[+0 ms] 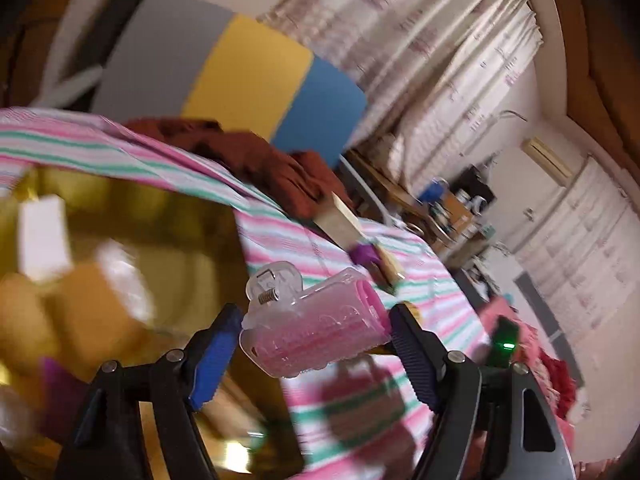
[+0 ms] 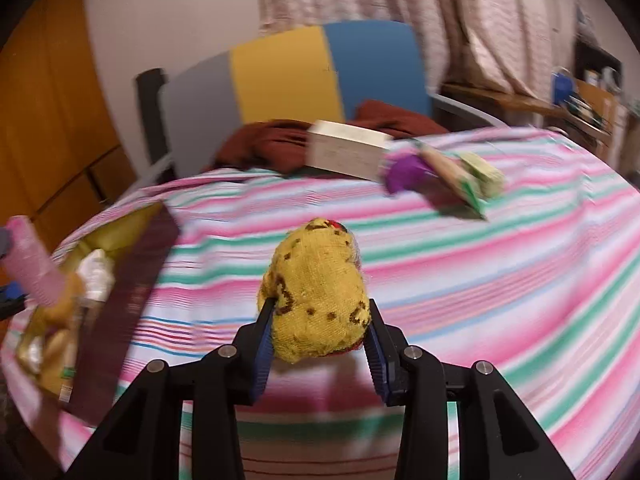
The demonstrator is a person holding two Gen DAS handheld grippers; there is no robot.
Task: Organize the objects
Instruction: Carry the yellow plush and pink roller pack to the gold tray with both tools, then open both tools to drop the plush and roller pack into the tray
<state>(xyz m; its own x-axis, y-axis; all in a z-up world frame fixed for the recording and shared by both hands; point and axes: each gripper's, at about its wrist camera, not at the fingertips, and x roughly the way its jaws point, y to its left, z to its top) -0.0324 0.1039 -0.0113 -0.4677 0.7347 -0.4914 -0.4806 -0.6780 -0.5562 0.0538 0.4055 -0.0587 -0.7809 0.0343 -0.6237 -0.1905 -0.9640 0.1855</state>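
My left gripper (image 1: 316,330) is shut on a clear pink plastic clip (image 1: 316,330) and holds it above the striped cloth, right beside a gold box (image 1: 172,216) that holds several items. The clip also shows at the far left of the right wrist view (image 2: 34,264), over the same box (image 2: 132,280). My right gripper (image 2: 320,328) is shut on a rolled yellow sock with brown marks (image 2: 316,292) and holds it above the striped cloth (image 2: 480,280).
A small wooden box (image 2: 348,154), a purple item (image 2: 404,174) and a green-and-cream packet (image 2: 472,184) lie at the far side of the cloth. A rust-brown garment (image 2: 280,144) lies behind them. A grey, yellow and blue panel (image 2: 288,72) stands at the back.
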